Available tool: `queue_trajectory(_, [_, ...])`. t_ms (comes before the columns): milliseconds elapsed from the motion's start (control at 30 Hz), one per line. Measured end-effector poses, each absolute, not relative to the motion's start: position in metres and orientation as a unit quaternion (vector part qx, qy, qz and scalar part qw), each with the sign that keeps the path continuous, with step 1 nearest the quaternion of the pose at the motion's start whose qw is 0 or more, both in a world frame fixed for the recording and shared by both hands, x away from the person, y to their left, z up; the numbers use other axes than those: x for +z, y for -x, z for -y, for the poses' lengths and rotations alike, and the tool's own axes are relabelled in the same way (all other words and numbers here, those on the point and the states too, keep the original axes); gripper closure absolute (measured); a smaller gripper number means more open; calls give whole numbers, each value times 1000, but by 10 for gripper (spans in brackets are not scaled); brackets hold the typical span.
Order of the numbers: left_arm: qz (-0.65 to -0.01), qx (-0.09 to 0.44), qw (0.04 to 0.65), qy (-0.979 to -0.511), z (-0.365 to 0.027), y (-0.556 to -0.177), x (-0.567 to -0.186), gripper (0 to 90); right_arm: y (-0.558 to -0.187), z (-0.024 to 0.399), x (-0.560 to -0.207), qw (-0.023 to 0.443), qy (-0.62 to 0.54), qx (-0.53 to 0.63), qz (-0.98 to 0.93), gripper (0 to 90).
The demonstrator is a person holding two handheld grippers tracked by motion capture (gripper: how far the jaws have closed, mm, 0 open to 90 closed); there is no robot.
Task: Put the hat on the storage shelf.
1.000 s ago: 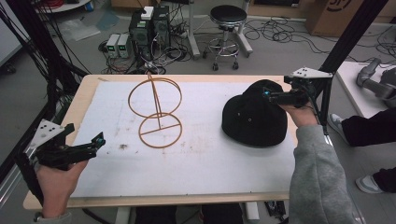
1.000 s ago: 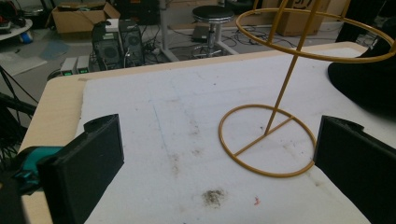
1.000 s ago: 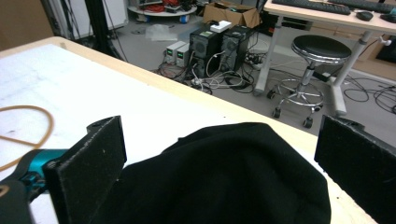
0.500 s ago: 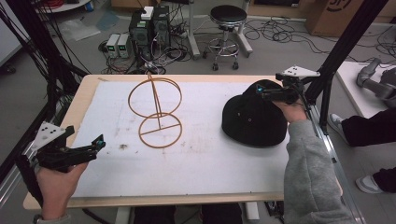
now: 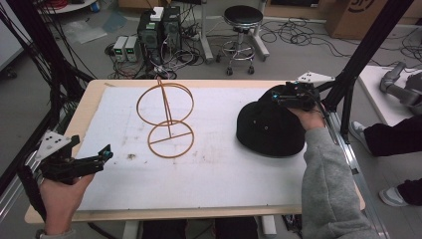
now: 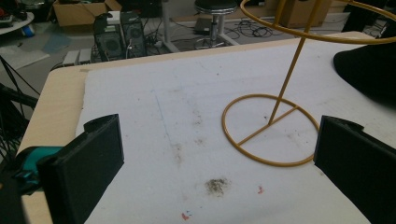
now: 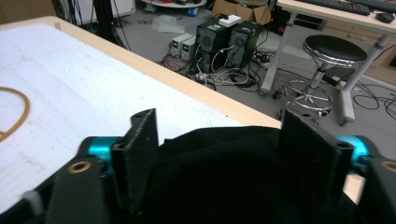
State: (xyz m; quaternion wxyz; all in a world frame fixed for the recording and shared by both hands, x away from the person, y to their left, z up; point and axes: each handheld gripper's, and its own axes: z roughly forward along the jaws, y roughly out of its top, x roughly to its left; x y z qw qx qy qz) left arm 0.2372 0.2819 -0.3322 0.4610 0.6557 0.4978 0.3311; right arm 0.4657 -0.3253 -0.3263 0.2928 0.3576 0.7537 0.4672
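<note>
Our right hand-held gripper [image 5: 279,97] sits at the far edge of the black hat [image 5: 268,130], its jaws straddling a bunched fold of the crown [image 7: 243,163]; they have just been closing on that fold, yet the right gripper view leaves us unable to say that the pads already press the fabric, so we read it as a grasp being formed, not one made. The hat lies crown-up on the white mat [image 5: 219,174] at about three o'clock on the surface [image 5: 94,99], well apart from the gold wire hat stand [image 5: 166,117], which rises at roughly eleven o'clock from the centre with its upper ring bare. Our left hand-held gripper [image 5: 107,154] hovers low at eight o'clock, jaws spread with nothing between them, pointing toward the stand's base ring [image 6: 271,130]. We judge the work as barely begun: the hat has not left the mat, and lifting it, carrying it over and seating it on the stand all remain.
</note>
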Motion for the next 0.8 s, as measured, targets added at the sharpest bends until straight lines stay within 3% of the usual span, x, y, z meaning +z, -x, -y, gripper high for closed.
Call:
queue_trajectory(200, [-497,331,461,-656,-282,-237,-332,20,-467,328,-329,285,-352,463,-762,394])
queue_trajectory(433, [-498,332,461,-655,-282,-237,-332,20,-469,328,-334,277,-346,456,-772,562])
queue_trajectory(533, [-498,332,460,-656,-282,-237,-332,20,-469,328,-336,273,-348,451,-775,671])
queue_trajectory(567, [-498,332,461,-656,-282,-237,-332,20,-469,327,-338,274,-354,442,-778,795])
queue_trajectory(800, [-498,331,460,-657,-282,-237,-333,20,-469,328,-338,260,-359,445,-778,861])
